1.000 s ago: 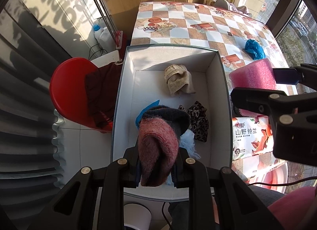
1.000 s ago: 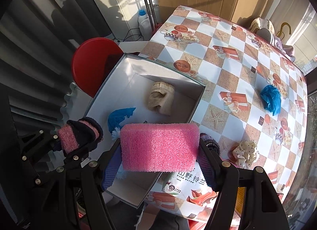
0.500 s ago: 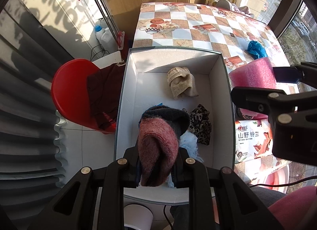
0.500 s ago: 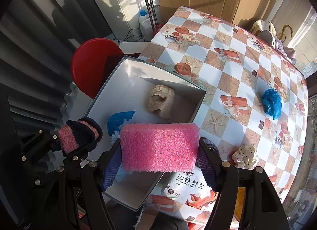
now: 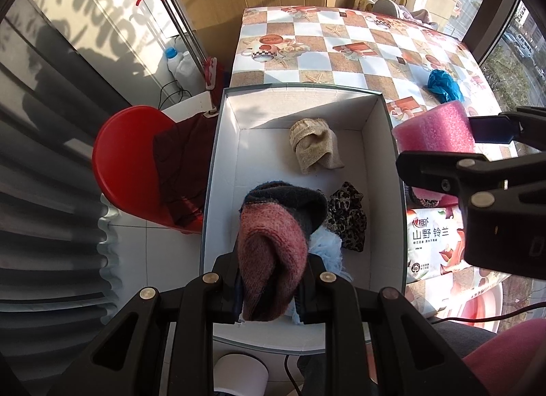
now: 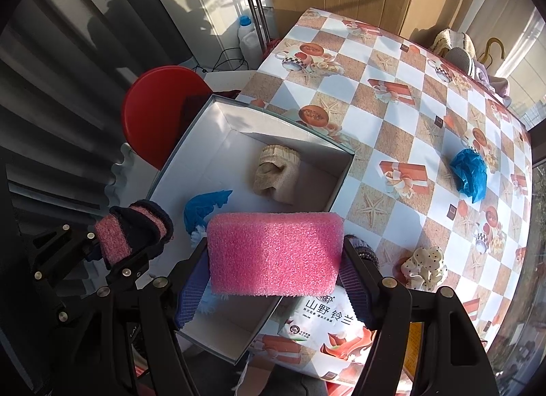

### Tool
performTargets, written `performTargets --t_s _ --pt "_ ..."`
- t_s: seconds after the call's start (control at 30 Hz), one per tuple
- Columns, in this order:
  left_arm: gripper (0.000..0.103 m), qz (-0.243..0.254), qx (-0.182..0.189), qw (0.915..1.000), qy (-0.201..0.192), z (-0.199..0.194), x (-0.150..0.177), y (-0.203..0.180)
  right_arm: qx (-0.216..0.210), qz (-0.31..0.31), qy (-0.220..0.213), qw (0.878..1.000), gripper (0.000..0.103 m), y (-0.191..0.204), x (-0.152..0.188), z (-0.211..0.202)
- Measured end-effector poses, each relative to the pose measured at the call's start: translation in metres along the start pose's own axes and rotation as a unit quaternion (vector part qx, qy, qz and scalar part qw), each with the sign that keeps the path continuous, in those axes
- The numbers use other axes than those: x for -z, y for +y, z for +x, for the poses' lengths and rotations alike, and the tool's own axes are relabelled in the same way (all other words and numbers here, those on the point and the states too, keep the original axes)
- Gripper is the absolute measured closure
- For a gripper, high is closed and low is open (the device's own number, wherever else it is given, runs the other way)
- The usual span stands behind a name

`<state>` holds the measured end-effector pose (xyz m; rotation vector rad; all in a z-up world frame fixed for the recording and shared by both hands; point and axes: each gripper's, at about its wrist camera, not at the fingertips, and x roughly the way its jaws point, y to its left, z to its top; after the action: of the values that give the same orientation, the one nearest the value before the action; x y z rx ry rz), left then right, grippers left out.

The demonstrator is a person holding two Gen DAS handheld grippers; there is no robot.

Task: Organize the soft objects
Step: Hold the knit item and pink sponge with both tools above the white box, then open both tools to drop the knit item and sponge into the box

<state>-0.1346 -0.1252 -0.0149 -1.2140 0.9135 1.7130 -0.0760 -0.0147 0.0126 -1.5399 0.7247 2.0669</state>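
My left gripper (image 5: 271, 288) is shut on a pink and dark knitted hat (image 5: 273, 242), held above the near end of a white open box (image 5: 225, 143). My right gripper (image 6: 274, 281) is shut on a pink foam block (image 6: 274, 252), held over the box's right rim (image 6: 336, 194). Inside the box lie a beige knitted piece (image 5: 315, 150), a leopard-print scrunchie (image 5: 348, 215), a pale blue fluffy item (image 5: 326, 249) and a blue cloth (image 6: 204, 206). The left gripper (image 6: 112, 252) also shows in the right wrist view.
On the checked tablecloth (image 6: 392, 99) lie a blue crumpled piece (image 6: 469, 175), a cream dotted scrunchie (image 6: 425, 266) and a tissue pack (image 6: 327, 327). A red stool (image 5: 129, 164) with a dark cloth stands left of the box. A mop (image 5: 184, 34) and bottles stand behind.
Both grippers have risen and drawn back a little, so the box and table look farther away. Each keeps its hold on its object.
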Motion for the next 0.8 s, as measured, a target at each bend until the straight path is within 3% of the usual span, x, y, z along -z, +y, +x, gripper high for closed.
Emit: performTargets --t_s 0.3,0.37,0.4,0.47,0.57,0.7,0.8 --pt "0.075 -0.008 0.036 0.9992 0.015 0.01 -0.004 -0.002 -0.023 0.0 0.011 1.0 0.03 0.002 -0.012 0.013" --pt "0.056 -0.01 0.043 0.9989 0.018 0.011 -0.005 -0.002 -0.033 -0.001 0.022 0.999 0.028 0.003 -0.014 0.018" --pt "0.049 -0.01 0.048 0.9986 0.019 0.011 -0.005 -0.002 -0.036 0.003 0.028 0.999 0.017 0.001 -0.015 0.021" --pt "0.019 -0.018 0.059 0.998 0.011 0.009 -0.007 -0.001 -0.044 0.017 0.039 0.998 0.001 -0.005 -0.016 0.025" --pt "0.002 -0.039 0.085 0.9957 0.003 0.005 -0.01 0.002 -0.064 0.042 0.051 0.996 0.001 -0.018 -0.015 0.027" --pt "0.0 -0.058 0.103 0.9924 0.034 0.014 -0.021 0.0 -0.086 0.094 0.069 0.989 0.001 -0.053 -0.008 0.019" --pt "0.0 -0.046 0.108 0.9925 0.033 0.014 -0.033 -0.012 -0.099 0.142 0.089 0.981 0.001 -0.096 0.003 0.005"
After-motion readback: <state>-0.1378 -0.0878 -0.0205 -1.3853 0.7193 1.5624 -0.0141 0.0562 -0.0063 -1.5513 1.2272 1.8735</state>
